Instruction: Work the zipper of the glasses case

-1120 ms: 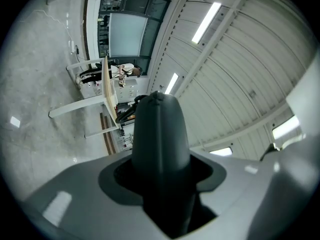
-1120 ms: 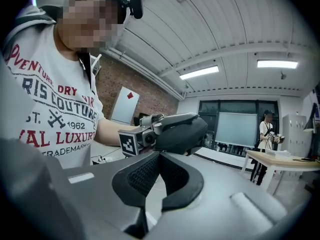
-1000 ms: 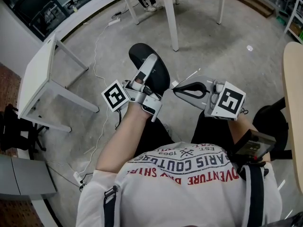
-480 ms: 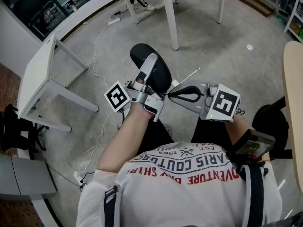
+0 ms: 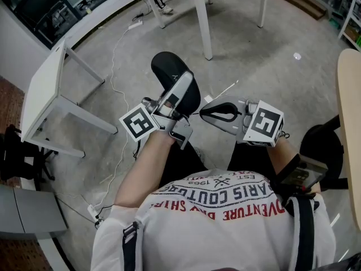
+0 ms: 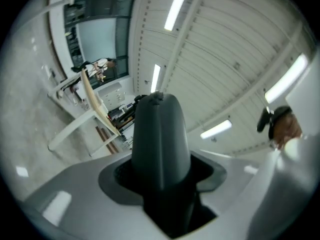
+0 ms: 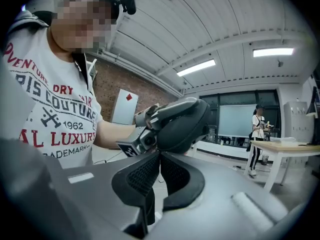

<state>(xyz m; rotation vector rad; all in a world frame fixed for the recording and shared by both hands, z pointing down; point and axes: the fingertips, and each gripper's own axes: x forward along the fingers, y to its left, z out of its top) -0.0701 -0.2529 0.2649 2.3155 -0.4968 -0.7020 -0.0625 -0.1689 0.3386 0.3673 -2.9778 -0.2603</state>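
Note:
A black oval glasses case (image 5: 166, 66) is held up over the person's lap, with my left gripper (image 5: 181, 83) shut on it. In the left gripper view the case (image 6: 160, 134) rises as a dark hump from between the jaws and hides the pads. My right gripper (image 5: 202, 114) points left at the case's near edge. A thin dark zipper pull (image 5: 192, 115) links its tips to the case. Its jaws are opening. In the right gripper view the tips (image 7: 159, 154) still pinch together just under the case (image 7: 182, 124), and the pull is too small to make out.
Concrete floor lies below. A white table (image 5: 42, 95) stands at the left, a wooden-topped table (image 5: 203, 16) ahead, and a curved tabletop edge (image 5: 350, 123) at the right. A white cable (image 5: 121, 44) runs across the floor. A person (image 7: 257, 129) stands far off beside a table.
My right gripper has moved left until its tip reached the case's edge. My left gripper has tilted and shifted the case slightly left and away.

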